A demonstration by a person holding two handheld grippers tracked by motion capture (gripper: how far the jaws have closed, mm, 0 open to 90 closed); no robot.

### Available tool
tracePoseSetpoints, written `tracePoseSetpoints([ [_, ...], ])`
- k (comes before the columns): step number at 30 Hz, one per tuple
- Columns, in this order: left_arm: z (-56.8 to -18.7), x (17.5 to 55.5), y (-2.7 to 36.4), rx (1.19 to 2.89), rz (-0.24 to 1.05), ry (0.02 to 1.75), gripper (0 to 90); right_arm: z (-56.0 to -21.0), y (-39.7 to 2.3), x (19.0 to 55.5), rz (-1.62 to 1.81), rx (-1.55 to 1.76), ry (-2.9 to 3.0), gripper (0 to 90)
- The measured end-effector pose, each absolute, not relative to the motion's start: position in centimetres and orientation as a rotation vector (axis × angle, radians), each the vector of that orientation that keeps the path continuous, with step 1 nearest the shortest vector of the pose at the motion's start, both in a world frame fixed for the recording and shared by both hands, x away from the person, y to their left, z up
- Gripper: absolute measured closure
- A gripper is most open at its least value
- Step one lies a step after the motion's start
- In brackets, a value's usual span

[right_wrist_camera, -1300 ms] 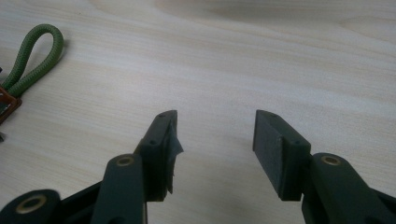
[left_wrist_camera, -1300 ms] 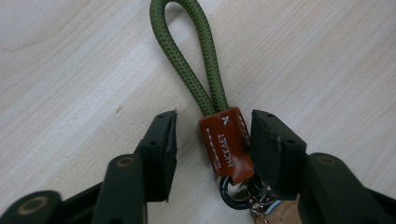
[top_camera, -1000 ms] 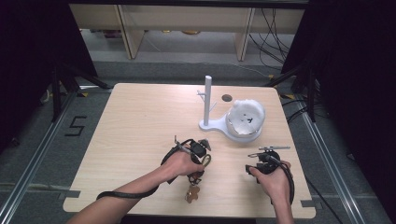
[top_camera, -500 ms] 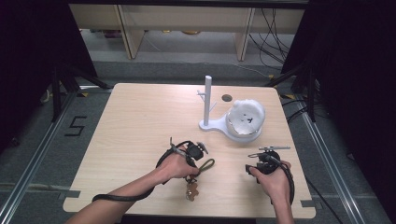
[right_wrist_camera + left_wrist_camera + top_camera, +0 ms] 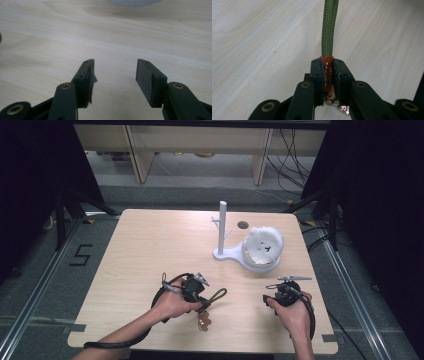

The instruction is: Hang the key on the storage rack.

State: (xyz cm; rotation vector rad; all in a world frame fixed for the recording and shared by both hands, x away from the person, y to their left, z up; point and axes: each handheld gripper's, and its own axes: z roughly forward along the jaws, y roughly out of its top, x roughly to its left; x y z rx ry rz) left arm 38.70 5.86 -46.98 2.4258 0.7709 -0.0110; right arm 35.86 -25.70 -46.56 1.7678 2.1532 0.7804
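Wood of the pale table [image 5: 150, 250] takes the middle of the high view. At the lower left of centre we see the left hand [image 5: 172, 304] with the left gripper [image 5: 200, 287], and a green cord loop [image 5: 216, 295] comes out to the right of it. In the left gripper view the jaws of this gripper [image 5: 327, 72] are closed narrow on an orange leather tab [image 5: 327, 75], and the braided green cord [image 5: 329, 27] goes from the tab straight up to the top of the frame. Small metal pieces [image 5: 335, 105] hang under the tab, between the jaws.

Further right, above centre, a white stand [image 5: 222, 232] with an upright post is on the table, and a white bowl-like object [image 5: 262, 247] touches its base.

At the lower right, the right hand [image 5: 295, 312] holds the right gripper [image 5: 285, 292]. In the right gripper view its jaws [image 5: 115, 72] stand wide apart over bare wood, holding nothing.
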Motion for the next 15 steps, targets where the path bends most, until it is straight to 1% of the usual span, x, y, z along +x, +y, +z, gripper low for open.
tracePoseSetpoints([
  [2, -46.9, 38.5, 6.6, 2.408, 0.010, 0.744, 78.9, -46.6, -25.7, 35.9, 0.789, 1.765, 2.150, 49.9],
  [3, -47.0, 38.2, 6.7, 2.357, 0.011, 0.773, 79.0, -46.6, -25.6, 35.9, 0.791, 1.764, 2.150, 49.8],
  [5, -46.8, 38.2, 7.3, 2.370, 0.029, 0.736, 79.0, -46.6, -25.6, 35.9, 0.793, 1.753, 2.148, 49.9],
  [7, -46.9, 37.9, 7.7, 2.299, 0.040, 0.759, 79.0, -46.7, -25.7, 36.0, 0.781, 1.741, 2.142, 49.9],
  [10, -46.5, 37.8, 8.4, 2.251, 0.058, 0.765, 79.0, -46.6, -25.6, 35.9, 0.799, 1.743, 2.142, 49.9],
  [11, -46.2, 38.0, 8.8, 2.282, 0.076, 0.727, 78.9, -46.6, -25.6, 35.9, 0.801, 1.743, 2.141, 49.9],
  [12, -46.2, 37.7, 8.7, 2.212, 0.078, 0.771, 78.9, -46.6, -25.5, 35.9, 0.807, 1.743, 2.140, 49.9],
  [13, -45.9, 37.5, 9.0, 2.199, 0.081, 0.806, 78.9, -46.6, -25.6, 35.9, 0.799, 1.727, 2.135, 50.0],
  [15, -45.7, 37.6, 9.5, 2.190, 0.104, 0.772, 78.9, -46.5, -25.5, 35.8, 0.816, 1.721, 2.128, 50.3],
])
